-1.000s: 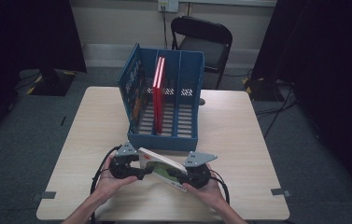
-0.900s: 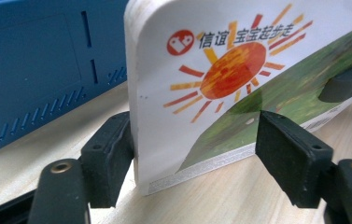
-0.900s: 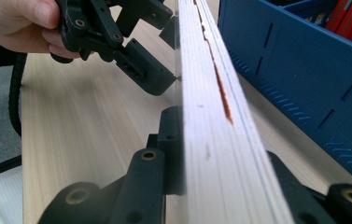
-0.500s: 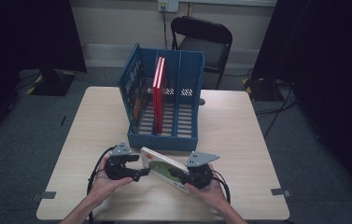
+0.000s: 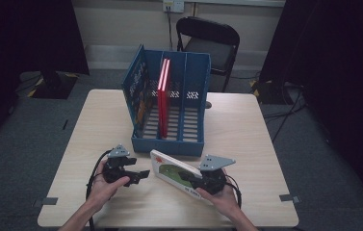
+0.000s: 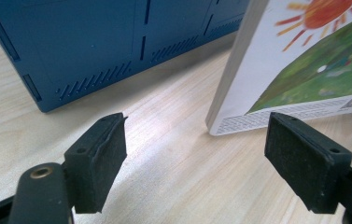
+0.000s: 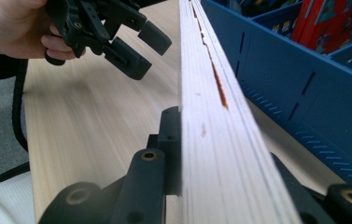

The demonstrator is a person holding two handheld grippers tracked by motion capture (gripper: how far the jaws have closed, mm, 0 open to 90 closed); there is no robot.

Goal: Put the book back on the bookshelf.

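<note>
Book (image 5: 175,169) clamped in right hand-held gripper (image 5: 193,178), tilted.

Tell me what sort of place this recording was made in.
Probably a lab or studio room set up for recording: a bare wooden table on grey carpet, dark curtains along the sides, and a black folding chair by the wall.

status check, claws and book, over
Left claw just opened, empty. Right claw shut on book. Blue file rack ahead, red book inside.
</note>
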